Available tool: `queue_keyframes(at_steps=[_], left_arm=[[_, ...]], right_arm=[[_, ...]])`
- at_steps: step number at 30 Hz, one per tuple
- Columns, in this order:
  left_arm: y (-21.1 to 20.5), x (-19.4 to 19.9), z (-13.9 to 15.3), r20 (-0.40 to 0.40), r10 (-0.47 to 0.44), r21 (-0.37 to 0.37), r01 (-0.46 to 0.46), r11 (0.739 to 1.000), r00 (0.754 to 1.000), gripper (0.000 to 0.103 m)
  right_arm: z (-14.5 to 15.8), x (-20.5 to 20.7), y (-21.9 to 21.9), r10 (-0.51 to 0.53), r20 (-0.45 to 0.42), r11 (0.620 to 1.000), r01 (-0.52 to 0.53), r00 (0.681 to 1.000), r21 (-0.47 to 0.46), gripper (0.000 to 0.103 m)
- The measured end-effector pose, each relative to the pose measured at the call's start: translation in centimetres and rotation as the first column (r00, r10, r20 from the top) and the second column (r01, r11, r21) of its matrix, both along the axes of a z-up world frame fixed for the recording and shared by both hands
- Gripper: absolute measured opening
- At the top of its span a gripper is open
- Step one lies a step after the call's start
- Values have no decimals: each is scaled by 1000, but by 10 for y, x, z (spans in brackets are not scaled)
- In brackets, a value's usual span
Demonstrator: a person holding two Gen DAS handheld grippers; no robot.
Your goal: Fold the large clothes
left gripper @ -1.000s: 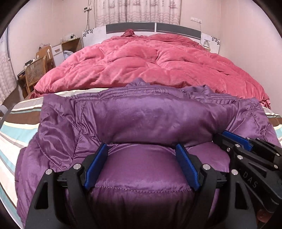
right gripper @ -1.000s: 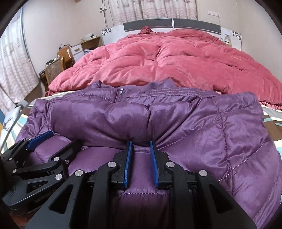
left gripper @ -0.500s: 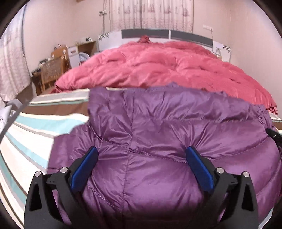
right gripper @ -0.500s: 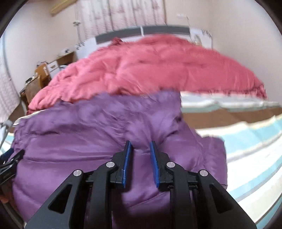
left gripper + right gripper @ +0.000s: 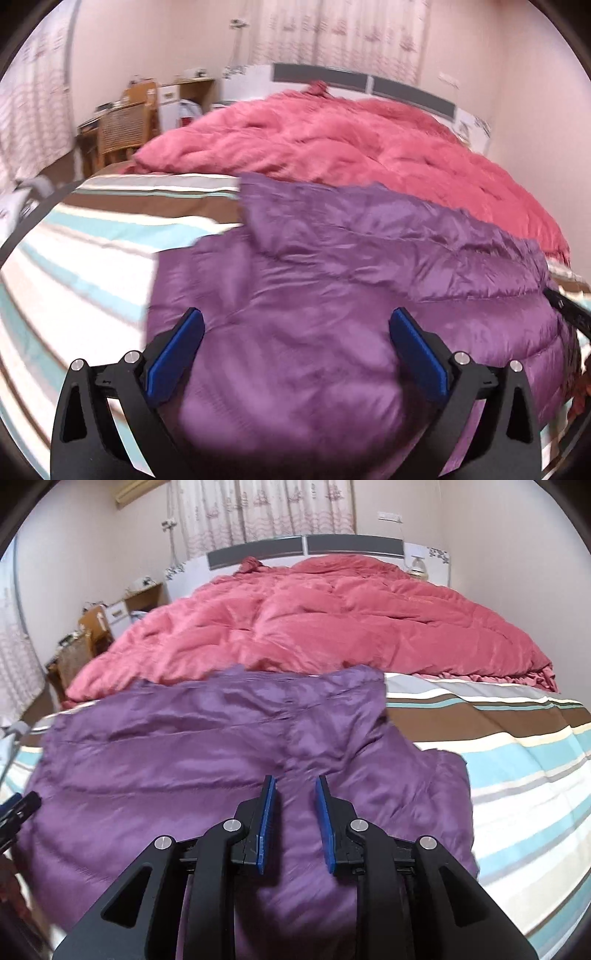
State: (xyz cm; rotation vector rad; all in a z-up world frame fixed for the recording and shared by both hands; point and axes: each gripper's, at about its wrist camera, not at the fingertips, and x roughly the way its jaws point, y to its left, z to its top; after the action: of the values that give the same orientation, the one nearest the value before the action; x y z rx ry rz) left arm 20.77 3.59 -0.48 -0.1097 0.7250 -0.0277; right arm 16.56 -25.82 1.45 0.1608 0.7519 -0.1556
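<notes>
one purple jacket [image 5: 207, 760], two tools [image 5: 295, 343] [image 5: 293, 801] open.

purple jacket [image 5: 207, 760] — 1 | pink quilt [image 5: 332, 627] — 1 | wooden chair [image 5: 123, 127] — 1 | grippers — 2

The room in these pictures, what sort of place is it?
A home bedroom, most likely. A large bed with a pink quilted comforter and striped sheet fills it, patterned curtains hang behind the headboard, and a purple puffer jacket lies on the bed.
</notes>
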Motion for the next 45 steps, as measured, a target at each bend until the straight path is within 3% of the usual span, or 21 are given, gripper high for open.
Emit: queue_keyframes(at_steps=[8,23,27,31,37,41,45], left_arm=[[51,-28,-20,-88,159,-117,-169,979,983,101],[63,-50,-37,-177,207,-181,-239,954,962,101],[62,-52,-48,-224,187,-257,-243,936,957,101],[53,-53,-50,-185,142,-323,-197,926,972,101],[35,-48,-54,-129,94,-400,-139,906,987,99],[34,-45,-58,-112,96,-472,-138,871,989,89],[34,-39,-62,-102,126,-513,-160,843,987,84]], right_arm=[[25,-31,47,110,34,993,-111,993,39,22],[22,-53,96,219,10,974,-219,976,59,22],[20,-53,103,233,8,970,-233,972,66,22],[15,-48,109,242,-2,969,-242,970,43,22],[-15,-27,115,255,-84,967,-255,963,17,22],[-25,-23,116,264,-98,964,-265,959,7,22],[-27,-25,114,262,-91,965,-261,961,24,22]])
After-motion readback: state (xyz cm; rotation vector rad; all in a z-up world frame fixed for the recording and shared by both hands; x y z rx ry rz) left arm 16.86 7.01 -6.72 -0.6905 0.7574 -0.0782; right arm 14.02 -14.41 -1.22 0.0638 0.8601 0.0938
